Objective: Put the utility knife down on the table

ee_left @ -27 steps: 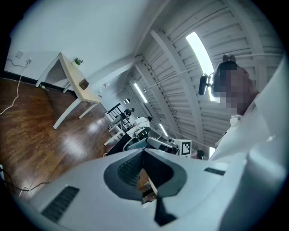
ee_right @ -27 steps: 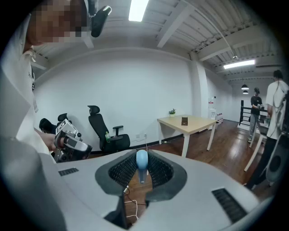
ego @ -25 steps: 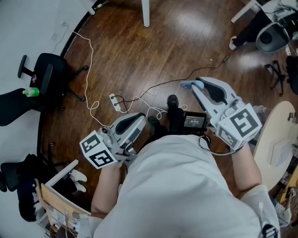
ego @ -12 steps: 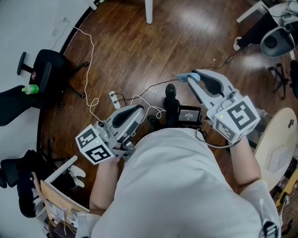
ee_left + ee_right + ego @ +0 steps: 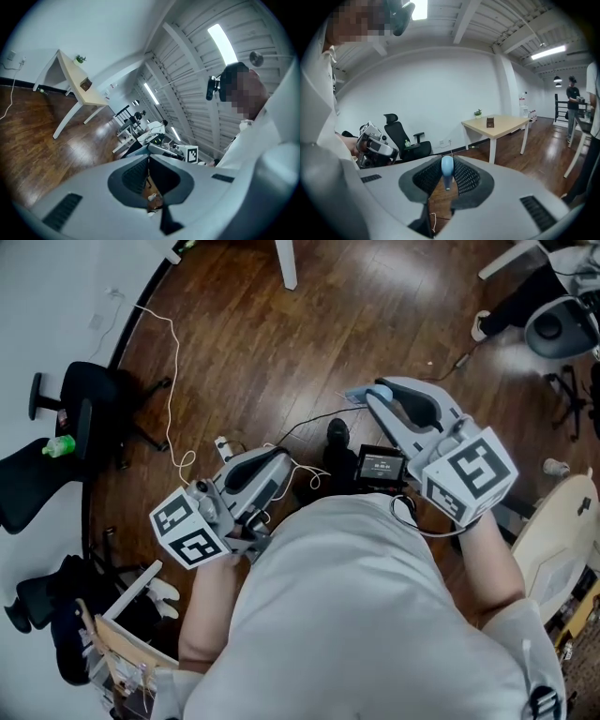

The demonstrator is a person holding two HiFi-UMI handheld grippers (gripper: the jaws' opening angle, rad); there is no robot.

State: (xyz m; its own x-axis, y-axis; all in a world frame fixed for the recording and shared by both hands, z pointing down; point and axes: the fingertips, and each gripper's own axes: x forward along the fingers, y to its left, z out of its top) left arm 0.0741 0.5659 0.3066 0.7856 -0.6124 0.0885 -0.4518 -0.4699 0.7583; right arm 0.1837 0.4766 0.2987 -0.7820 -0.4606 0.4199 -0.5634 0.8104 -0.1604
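Above the dark wooden floor (image 5: 281,343), well apart from the pale tabletop (image 5: 501,123) by the far wall, the right tongs (image 5: 377,390) grasp the light-blue utility knife (image 5: 447,169) between their tips, while the left tongs (image 5: 279,457) stand clenched on nothing.

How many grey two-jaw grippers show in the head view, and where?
2. The left gripper is at lower left, jaws together and empty; the right gripper is at upper right, shut on the light-blue utility knife. Neither is hidden.
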